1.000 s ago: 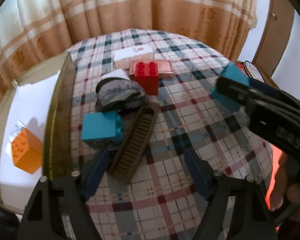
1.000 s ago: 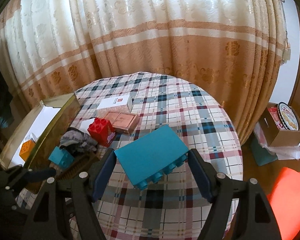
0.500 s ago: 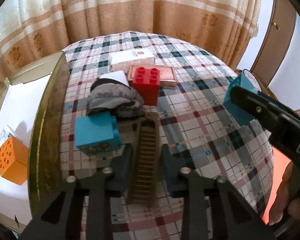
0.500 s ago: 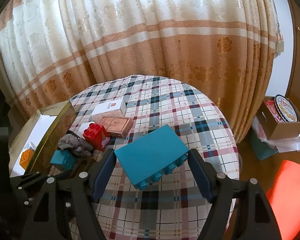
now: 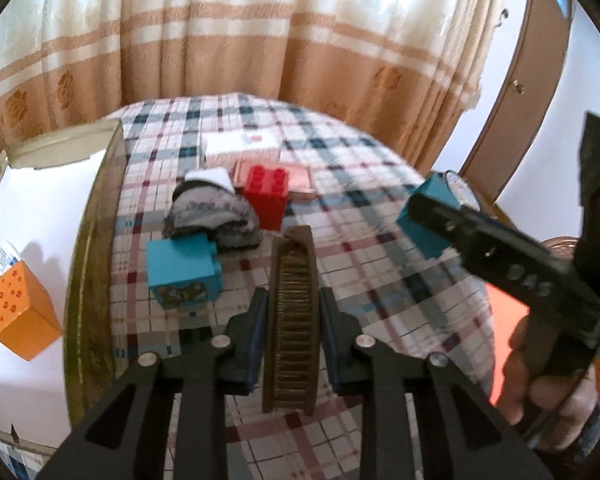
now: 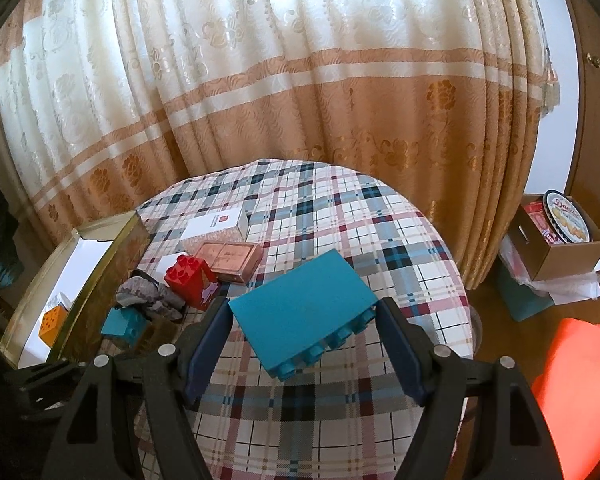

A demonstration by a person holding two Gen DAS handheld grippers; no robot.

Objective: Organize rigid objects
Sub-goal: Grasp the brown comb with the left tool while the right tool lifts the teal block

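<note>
- Left hand-held gripper (image 5: 292,320): I've got it clamped on the brown comb (image 5: 293,312), pads pressing both long edges. The comb runs lengthwise between the fingers, far tip near the red brick (image 5: 269,196).
- Right hand-held gripper (image 6: 304,340): jaws closed on the big teal block (image 6: 304,312), held above the table (image 6: 400,264) — studs face down towards the camera, flat side up.
- In the left view I see that same block (image 5: 428,216) off to the right, with a person's hand (image 5: 548,384) on the gripper handle.
- Small teal brick (image 5: 182,268) sits on the plaid cloth just left of the comb, touching the grey crumpled cloth (image 5: 212,216) behind it.
- Red brick stands upright, just in front of the copper-coloured box (image 6: 230,258); white box (image 6: 216,224) beyond that.
- Open tray (image 5: 96,216) at the table's left edge — orange dotted cube (image 5: 20,316) inside on the white liner, well apart from the rest.
</note>
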